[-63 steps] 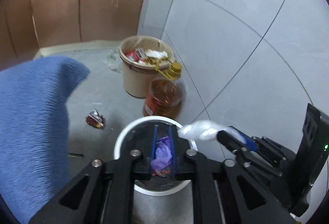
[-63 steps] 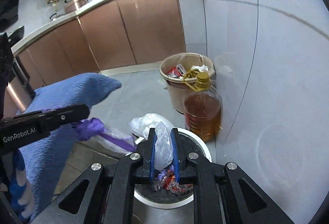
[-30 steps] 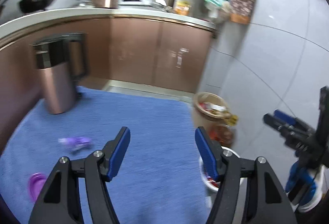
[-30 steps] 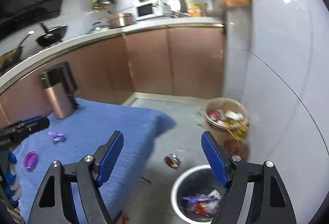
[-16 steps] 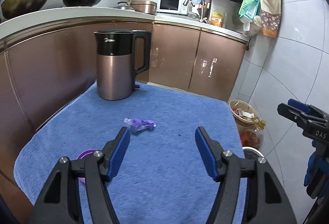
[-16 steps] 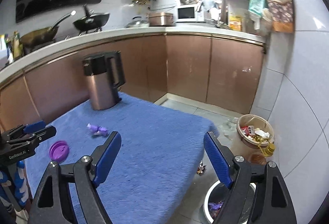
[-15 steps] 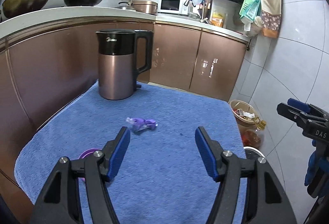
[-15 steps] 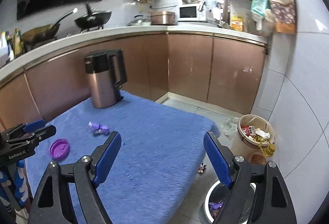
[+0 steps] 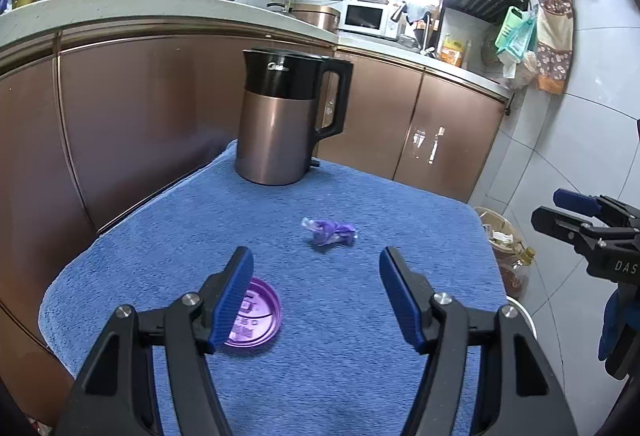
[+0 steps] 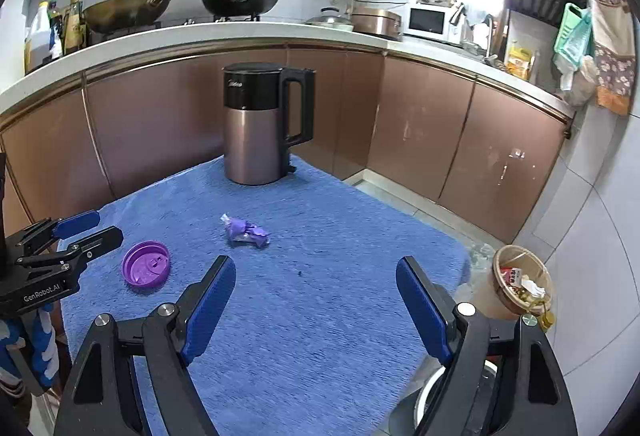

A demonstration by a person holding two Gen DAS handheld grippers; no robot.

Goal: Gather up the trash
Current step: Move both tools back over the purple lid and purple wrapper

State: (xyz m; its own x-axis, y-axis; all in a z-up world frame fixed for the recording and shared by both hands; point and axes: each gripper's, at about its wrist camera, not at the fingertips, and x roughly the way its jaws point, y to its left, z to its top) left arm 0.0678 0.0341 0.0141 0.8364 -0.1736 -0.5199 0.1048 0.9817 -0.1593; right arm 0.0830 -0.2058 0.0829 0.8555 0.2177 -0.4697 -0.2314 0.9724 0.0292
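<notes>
A crumpled purple wrapper (image 9: pixel 330 232) (image 10: pixel 244 231) lies on the blue cloth of the table (image 9: pixel 360 356) (image 10: pixel 320 316), in front of the kettle. A round purple lid (image 9: pixel 253 316) (image 10: pixel 146 263) rests near the table's left front; the left finger partly covers it in the left wrist view. My left gripper (image 9: pixel 316 274) hovers open above the cloth, short of the wrapper, with nothing between its blue pads. My right gripper (image 10: pixel 316 282) is also open and empty over the cloth. Each gripper shows at the edge of the other's view.
A copper and black kettle (image 9: pixel 286 124) (image 10: pixel 260 124) stands at the table's far side. On the floor to the right are a tan bin full of rubbish (image 10: pixel 516 288), an oil bottle (image 9: pixel 516 268) and the white rim of a trash can (image 9: pixel 520 312). Brown cabinets line the back.
Both grippers swung away from the trash can on the floor to face the table and moved in over it. The purple piece and white plastic they held earlier are gone, and both jaws now stand wide.
</notes>
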